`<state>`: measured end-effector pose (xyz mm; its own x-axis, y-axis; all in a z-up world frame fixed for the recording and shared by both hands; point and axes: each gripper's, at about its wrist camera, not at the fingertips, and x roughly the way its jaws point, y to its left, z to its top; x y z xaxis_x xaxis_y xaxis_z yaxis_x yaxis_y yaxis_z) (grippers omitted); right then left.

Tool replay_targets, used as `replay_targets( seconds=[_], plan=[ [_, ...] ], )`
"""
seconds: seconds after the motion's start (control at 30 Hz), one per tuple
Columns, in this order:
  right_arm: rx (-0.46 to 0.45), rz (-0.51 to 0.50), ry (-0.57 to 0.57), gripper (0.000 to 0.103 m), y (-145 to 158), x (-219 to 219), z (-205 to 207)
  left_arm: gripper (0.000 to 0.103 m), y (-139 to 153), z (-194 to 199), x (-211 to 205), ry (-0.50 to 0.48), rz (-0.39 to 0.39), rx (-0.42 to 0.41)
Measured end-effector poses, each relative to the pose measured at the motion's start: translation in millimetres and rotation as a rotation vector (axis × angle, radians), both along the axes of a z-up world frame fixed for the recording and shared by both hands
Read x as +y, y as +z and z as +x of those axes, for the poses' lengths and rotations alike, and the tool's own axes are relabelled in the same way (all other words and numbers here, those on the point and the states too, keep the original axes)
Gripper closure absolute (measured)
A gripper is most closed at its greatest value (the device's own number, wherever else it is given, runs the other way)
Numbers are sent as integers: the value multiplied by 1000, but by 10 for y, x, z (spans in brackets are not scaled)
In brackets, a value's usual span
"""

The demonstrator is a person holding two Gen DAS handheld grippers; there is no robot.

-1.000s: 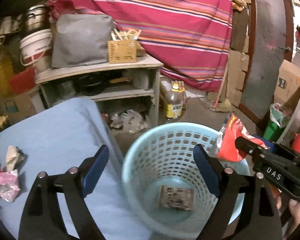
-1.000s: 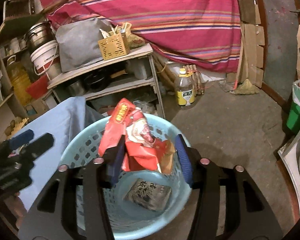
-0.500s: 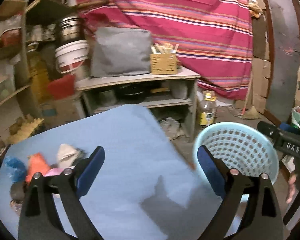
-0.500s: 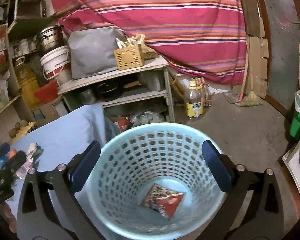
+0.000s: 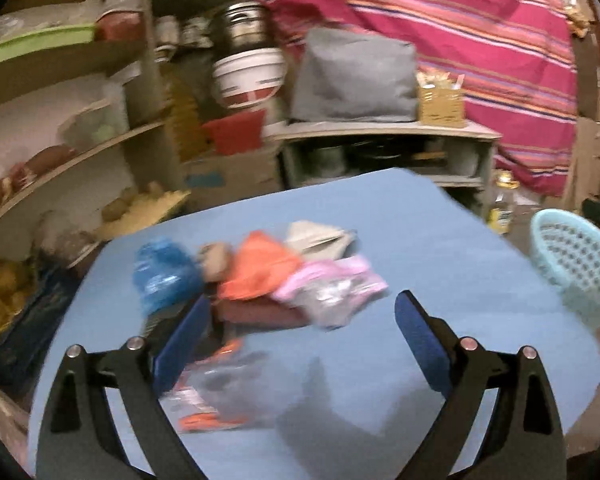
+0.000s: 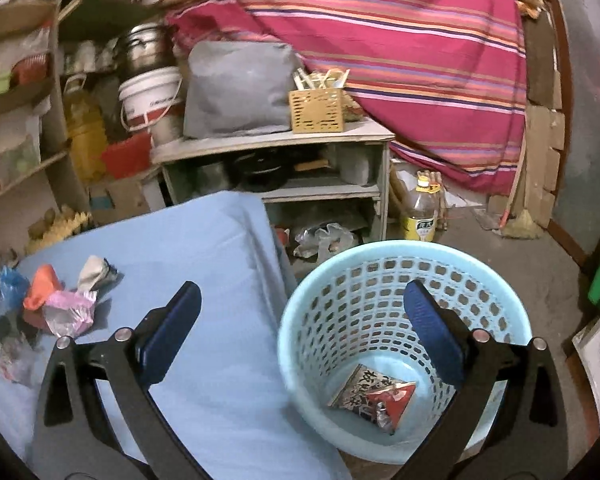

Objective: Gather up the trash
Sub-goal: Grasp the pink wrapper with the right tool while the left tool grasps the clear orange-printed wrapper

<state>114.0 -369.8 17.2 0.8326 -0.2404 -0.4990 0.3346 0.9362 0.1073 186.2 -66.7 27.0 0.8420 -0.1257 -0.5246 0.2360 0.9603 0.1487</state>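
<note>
Now I count roughly six crumpled wrappers heaped on my blue table (image 5: 440, 240): blue wrapper (image 5: 162, 276), orange wrapper (image 5: 260, 268), pink wrapper (image 5: 332, 288), others blurred. My left gripper (image 5: 296, 344) gapes wide and empty just before them. One light-blue basket (image 6: 384, 280) holds two flat packets (image 6: 374, 396) beneath my right gripper (image 6: 300, 332), wide and empty.

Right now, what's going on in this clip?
A person with a gripper in each hand is clearing trash off a blue-covered table into a light blue basket. The right gripper hangs open and empty above the basket, where two wrappers lie at the bottom. The left gripper, open and empty, faces the pile of crumpled wrappers left on the table. Nothing is held at this moment.
</note>
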Motion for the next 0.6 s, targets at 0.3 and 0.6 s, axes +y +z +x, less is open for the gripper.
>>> replay_targets(
  seconds=[0.3,0.6],
  plan=[
    [31,24,45,4,-76,367,352,11,-284,102,610,67,-6,60],
    [86,-55,99,4,-196,842,653,12,-545,166,941,57,-105,163]
  ],
)
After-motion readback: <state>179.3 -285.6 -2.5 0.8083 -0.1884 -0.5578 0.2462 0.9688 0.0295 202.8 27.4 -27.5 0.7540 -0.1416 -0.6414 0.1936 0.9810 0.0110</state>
